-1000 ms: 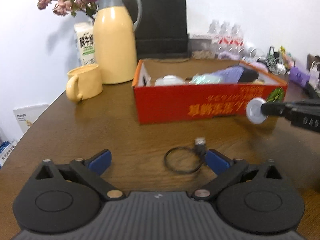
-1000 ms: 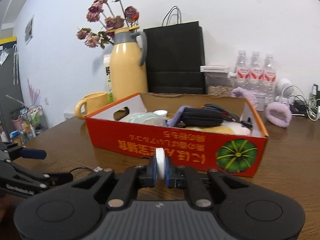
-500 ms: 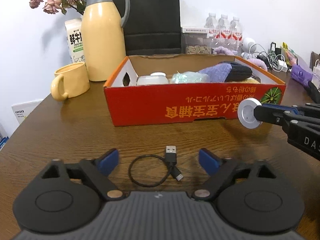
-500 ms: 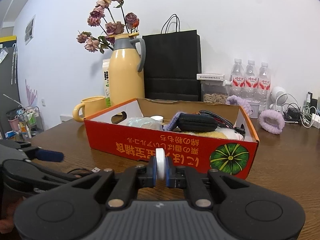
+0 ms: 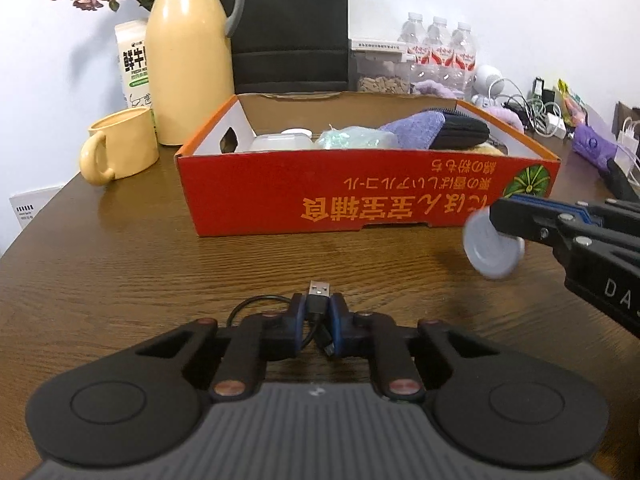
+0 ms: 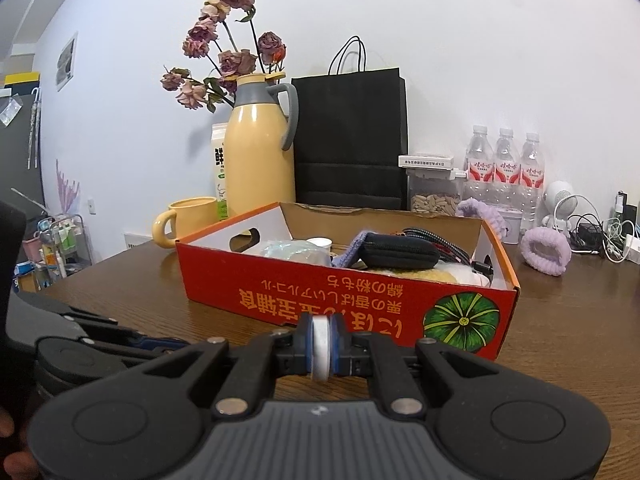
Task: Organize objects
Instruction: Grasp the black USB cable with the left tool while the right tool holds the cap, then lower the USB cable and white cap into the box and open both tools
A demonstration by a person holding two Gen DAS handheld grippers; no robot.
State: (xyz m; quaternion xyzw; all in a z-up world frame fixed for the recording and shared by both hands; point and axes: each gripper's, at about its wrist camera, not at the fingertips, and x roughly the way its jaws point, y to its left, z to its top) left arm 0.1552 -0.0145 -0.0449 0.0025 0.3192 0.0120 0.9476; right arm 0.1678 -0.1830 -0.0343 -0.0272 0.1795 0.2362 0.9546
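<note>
Cable point(image 5: 318, 300) pinched, disc point(image 6: 321, 347) clamped

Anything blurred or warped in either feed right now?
Left wrist: the white disc in the right gripper is motion-smeared; the USB cable in the left gripper is sharp. Right wrist: the disc is soft up close; the red box is crisp. Both views bow at the edges.

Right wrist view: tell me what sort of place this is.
Probably a home or small-office table used for daily clutter: a yellow thermos jug with dried roses, a red cardboard box of odds and ends, and tangled charger cables by the wall.
</note>
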